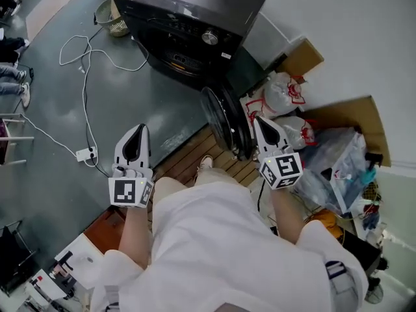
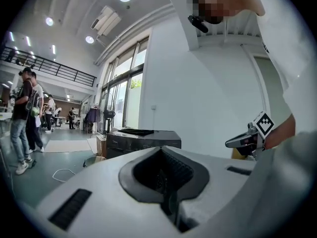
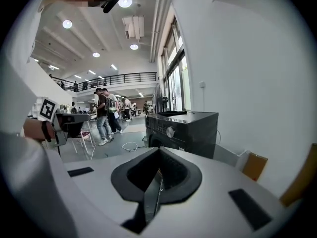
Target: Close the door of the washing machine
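Right gripper [image 1: 260, 123], jaws pressed together and empty, sits just beside the open door [image 1: 223, 117] of the washing machine [image 1: 195, 31]; whether they touch is unclear. The door shows edge-on only. Left gripper [image 1: 135, 135], also closed and empty, is well apart.

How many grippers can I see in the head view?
2. The left gripper is at picture left, over the grey floor. The right gripper is just right of the open door of the washing machine. None seem hidden.
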A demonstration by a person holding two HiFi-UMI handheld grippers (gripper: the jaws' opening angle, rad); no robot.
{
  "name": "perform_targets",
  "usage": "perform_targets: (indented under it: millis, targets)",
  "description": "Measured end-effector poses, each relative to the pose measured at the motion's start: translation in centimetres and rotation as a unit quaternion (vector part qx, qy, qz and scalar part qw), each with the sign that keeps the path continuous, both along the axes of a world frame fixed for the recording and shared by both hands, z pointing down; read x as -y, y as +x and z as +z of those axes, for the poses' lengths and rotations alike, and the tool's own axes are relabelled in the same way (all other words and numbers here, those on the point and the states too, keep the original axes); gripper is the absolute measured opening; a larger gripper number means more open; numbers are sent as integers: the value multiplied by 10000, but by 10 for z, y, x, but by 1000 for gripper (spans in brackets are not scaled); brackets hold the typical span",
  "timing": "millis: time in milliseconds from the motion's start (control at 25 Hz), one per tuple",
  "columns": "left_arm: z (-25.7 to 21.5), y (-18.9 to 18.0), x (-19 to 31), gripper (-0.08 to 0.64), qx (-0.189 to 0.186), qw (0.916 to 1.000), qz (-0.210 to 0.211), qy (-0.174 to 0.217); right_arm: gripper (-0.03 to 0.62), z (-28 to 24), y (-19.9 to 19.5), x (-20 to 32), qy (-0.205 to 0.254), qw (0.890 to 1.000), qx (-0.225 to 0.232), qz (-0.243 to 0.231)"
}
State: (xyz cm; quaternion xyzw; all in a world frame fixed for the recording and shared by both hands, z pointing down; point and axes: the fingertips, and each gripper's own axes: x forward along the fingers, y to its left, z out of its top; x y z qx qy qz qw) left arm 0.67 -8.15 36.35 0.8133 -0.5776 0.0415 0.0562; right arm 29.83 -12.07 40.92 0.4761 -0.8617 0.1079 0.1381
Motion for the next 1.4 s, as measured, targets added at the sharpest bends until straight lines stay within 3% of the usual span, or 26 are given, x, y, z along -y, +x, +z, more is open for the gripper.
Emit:
perform_targets:
  millis: [440, 1040, 1400]
  targets:
    - [7, 2, 20, 6, 27, 9989, 458, -34, 12, 43, -2, -12, -295, 9988, -379, 127]
    - [34, -38, -16, 6, -22, 9982, 462, -386, 177, 152, 14, -14, -1144, 9828, -1435, 222]
    - [43, -52, -26, 6, 38, 9970, 552, -537, 279, 196, 16, -21, -1792, 9759, -1225, 229]
